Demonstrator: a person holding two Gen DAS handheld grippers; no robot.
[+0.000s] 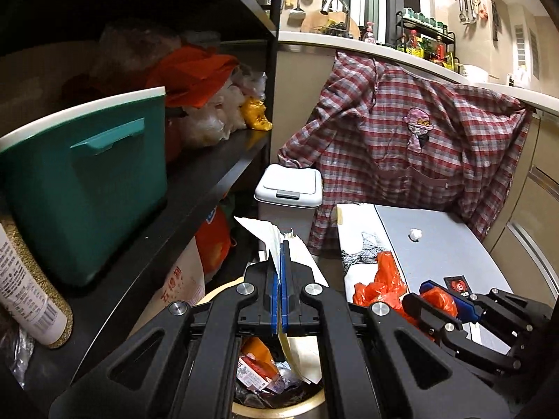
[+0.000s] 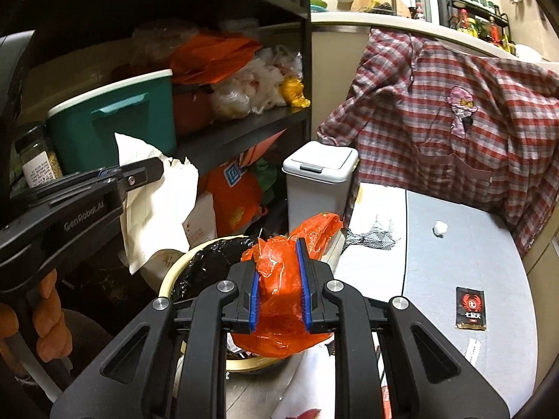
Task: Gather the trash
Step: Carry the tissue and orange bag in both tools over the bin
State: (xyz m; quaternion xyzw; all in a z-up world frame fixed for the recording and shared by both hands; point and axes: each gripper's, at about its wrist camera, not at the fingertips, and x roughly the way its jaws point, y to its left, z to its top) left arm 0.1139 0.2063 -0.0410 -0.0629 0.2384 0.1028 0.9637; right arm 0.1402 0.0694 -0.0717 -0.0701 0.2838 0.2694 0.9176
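I have the left gripper (image 1: 280,258) closed flat on a creased white paper sheet (image 1: 269,234), held right above the round cream-rimmed bin with a black liner (image 2: 195,265). The right gripper (image 2: 280,279) is part-closed around a crumpled orange plastic bag (image 2: 279,300), beside the bin's rim at the edge of the grey tabletop (image 2: 471,272).

Both pieces look light and limp; I expect the paper to flutter and the slick bag to spring open, so bunched folds are the best hold.

A small white paper wad (image 2: 440,227) and a black sachet with a red crab logo (image 2: 470,309) remain on the tabletop. The bin's depth is hidden behind my jaws.
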